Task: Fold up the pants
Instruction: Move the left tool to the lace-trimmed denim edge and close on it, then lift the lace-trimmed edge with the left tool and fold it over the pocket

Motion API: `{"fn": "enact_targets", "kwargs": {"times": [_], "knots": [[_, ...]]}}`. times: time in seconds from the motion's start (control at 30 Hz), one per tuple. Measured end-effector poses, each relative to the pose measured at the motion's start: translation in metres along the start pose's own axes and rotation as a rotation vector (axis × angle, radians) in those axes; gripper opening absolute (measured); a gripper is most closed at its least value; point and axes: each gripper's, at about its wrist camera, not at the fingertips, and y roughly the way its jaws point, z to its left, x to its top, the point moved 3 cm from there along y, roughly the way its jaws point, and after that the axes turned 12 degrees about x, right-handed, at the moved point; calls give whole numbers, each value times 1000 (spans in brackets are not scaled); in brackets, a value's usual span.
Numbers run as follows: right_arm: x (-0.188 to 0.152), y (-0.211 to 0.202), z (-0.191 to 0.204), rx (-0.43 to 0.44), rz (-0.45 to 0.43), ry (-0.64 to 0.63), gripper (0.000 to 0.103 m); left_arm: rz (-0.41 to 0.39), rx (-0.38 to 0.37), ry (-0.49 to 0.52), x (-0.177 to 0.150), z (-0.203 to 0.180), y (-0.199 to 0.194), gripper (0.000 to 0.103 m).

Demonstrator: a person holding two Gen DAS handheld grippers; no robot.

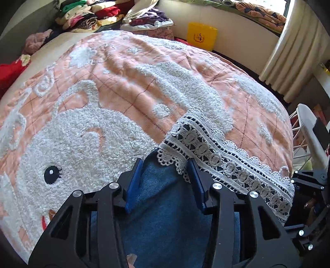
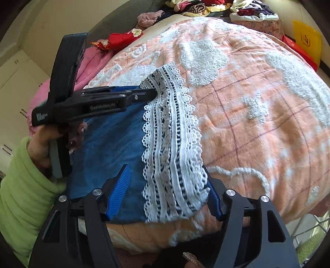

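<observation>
The blue denim pants (image 1: 165,206) with a white lace hem (image 1: 216,156) lie on a peach and white quilt (image 1: 123,82). My left gripper (image 1: 166,167) is open, its blue fingers either side of the hem's corner. In the right wrist view the pants (image 2: 115,140) lie flat with the lace hem (image 2: 171,144) running up the frame. My right gripper (image 2: 167,177) is open, its jaws astride the near end of the hem. The left gripper (image 2: 144,92) shows at the hem's far end.
Piles of clothes (image 1: 86,14) lie at the far end of the bed. A yellow bag (image 1: 201,36) stands by the wall, with a curtain (image 1: 292,51) to its right. A white rack (image 1: 309,134) stands beside the bed. A green-sleeved arm (image 2: 24,185) holds the left gripper.
</observation>
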Motion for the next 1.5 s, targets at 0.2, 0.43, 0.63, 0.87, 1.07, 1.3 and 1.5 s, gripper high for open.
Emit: {"fn": "enact_targets", "kwargs": {"times": [0.2,0.43,0.63,0.87,1.07,1.3,1.5], "knots": [[2,1,-2,65,-10,13,28,-26,8,5,-2,-5,0,14],[1,-7,18,132,-53,-57,25,-94,-5,-25,-7,4,-23,9],[3,-14,70,205,-69,-185,25,-196,-22,-109,-15,35,-71,9],[0,10,131,254,3,-325,25,-235,8,-222,-51,77,-103,9],[-25,63,146,235,153,-359,25,-171,45,-328,-98,106,-97,11],[-47,83,172,214,225,-438,27,-259,94,-561,-158,149,-138,17],[-67,103,195,192,285,-523,38,-273,59,-724,-199,182,-159,20]]}}
